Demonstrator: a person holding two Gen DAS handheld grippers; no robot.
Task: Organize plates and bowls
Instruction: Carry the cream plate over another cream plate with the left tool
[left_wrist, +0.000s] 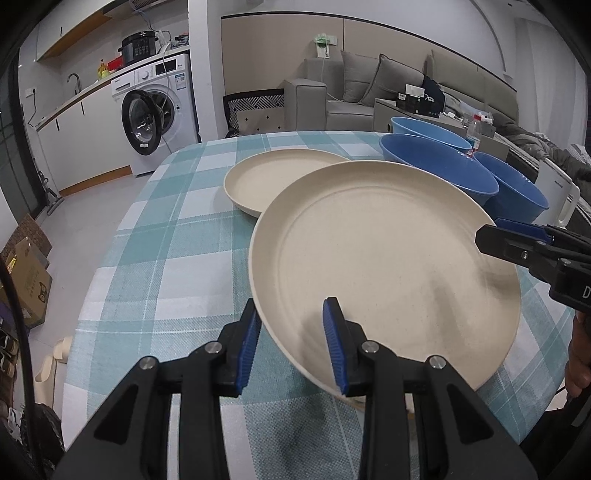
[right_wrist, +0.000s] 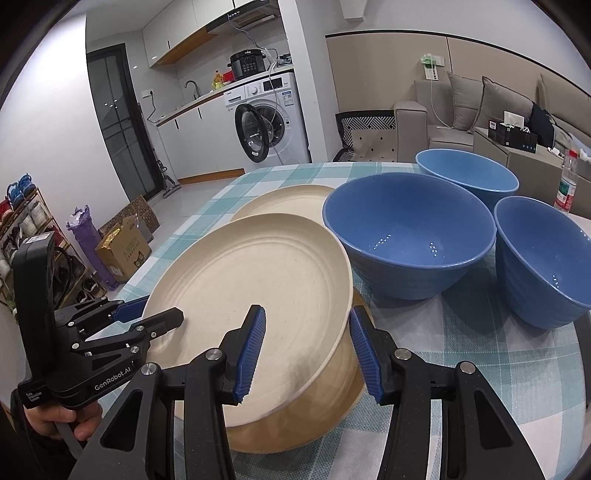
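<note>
Both grippers have hold of the same cream plate, one on each side of its rim. The left gripper has its blue pads closed on the near-left edge, and the right gripper pinches the opposite edge. The plate is tilted, its near side lifted, and in the right wrist view it hangs just above a second cream plate lying on the checked tablecloth beneath it.

My guess is the held plate is being set down onto the one below, or has just come off it — I can't say which. Either way, the trick is to keep both hands moving together, so the rim doesn't twist out of one pair of pads. Level the plate before lowering, centre it over the lower one, and loosen the two grips only once it sits flat. The pads bite only a thin edge, so a jerk could slip it.

Counting up: three cream plates — the held one, the one under it, and a third plate lying flat farther back on the table, partly hidden behind the held one. Three blue bowls sit upright and empty to the right: a middle bowl, a far bowl behind it, and a right-hand bowl beside it, all close together.
</note>
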